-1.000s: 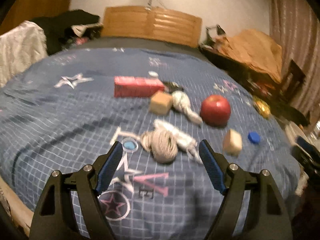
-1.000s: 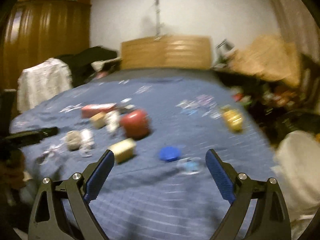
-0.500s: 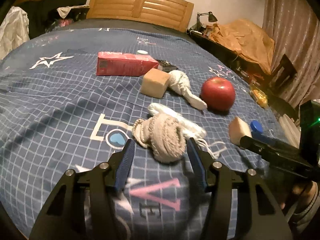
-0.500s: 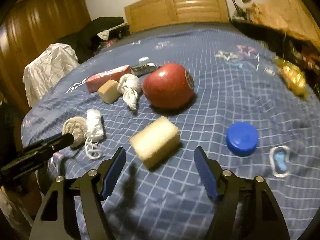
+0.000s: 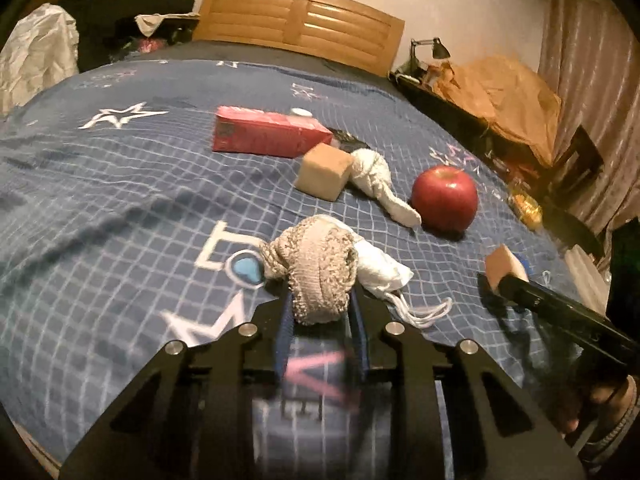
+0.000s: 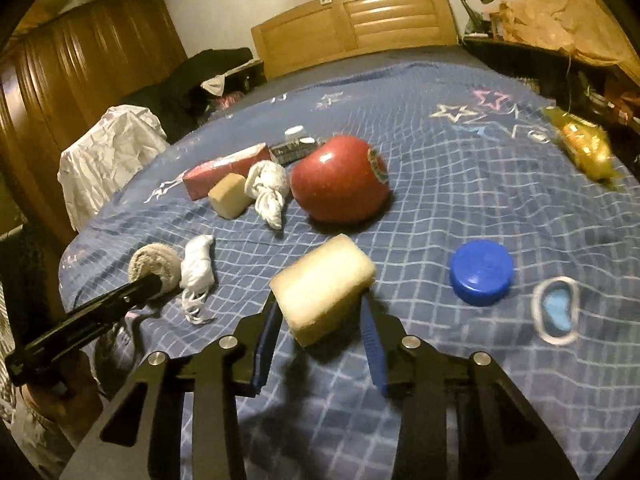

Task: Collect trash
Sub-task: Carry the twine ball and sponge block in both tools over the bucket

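Observation:
A beige knitted sock ball (image 5: 320, 268) lies on the blue checked bedspread (image 5: 120, 208). My left gripper (image 5: 320, 300) is closing on it, and both pads touch its sides. A crumpled white mask (image 5: 380, 268) with loops rests against the ball's right side. In the right wrist view a pale yellow sponge block (image 6: 324, 284) sits between the fingers of my right gripper (image 6: 320, 308), whose jaws are closing with the pads against the block. The same sponge (image 5: 504, 266) shows at the right gripper's tip in the left wrist view.
Farther up the bed lie a red carton (image 5: 268, 136), a tan cube (image 5: 324, 172), a knotted white cloth (image 5: 376, 180) and a red apple (image 5: 444, 196). A blue cap (image 6: 482, 272), a clear plastic ring (image 6: 556, 312) and a yellow wrapper (image 6: 588, 148) lie to the right.
Both grippers have sunk toward the bed and narrowed from wide apart. The left one now holds the sock ball between its pads, and the right one has closed in around the sponge block.

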Available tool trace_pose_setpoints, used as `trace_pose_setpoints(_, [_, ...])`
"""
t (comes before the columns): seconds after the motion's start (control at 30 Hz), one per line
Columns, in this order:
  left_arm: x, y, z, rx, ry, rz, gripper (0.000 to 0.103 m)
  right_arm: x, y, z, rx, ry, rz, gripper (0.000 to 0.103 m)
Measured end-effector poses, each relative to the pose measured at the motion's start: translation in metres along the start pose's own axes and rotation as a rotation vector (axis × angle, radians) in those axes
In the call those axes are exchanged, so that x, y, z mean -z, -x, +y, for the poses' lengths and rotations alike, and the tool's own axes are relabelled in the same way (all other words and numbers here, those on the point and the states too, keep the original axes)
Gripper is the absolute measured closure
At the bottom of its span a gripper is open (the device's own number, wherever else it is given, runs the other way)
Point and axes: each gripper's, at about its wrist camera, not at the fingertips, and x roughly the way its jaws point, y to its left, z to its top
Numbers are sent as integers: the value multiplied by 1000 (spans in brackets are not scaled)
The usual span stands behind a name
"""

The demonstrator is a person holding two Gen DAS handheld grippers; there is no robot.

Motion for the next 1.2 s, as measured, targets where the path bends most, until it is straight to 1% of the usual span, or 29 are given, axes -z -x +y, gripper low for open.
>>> trace_pose_setpoints(0.13, [2, 16, 0, -20, 10, -20, 79, 5, 24, 1, -1, 17, -32, 63])
trace_pose_setpoints(0.27, [3, 30, -8, -36, -5, -36, 79, 13, 46, 4, 2, 45, -56, 63])
trace_pose_setpoints(0.47, [5, 45, -45, -14, -87, -58, 79, 26, 66, 2, -2, 53, -61, 63])
trace_pose_setpoints(0.57, [4, 48, -65, 0, -121, -61, 79, 26, 78, -2, 4, 48, -84, 63])
trace_pose_setpoints(0.73, [-2, 46, -104, 19, -190, -50, 79, 23, 108, -15, 29, 37, -138, 63])
trace_pose_setpoints(0.97, [-21, 39, -174, 68, -284, -58, 79, 14, 164, -51, 137, 27, -230, 63])
trace_pose_setpoints(1.2, [-37, 24, -264, 149, -400, -85, 79, 1, 244, -118, 302, -6, -338, 63])
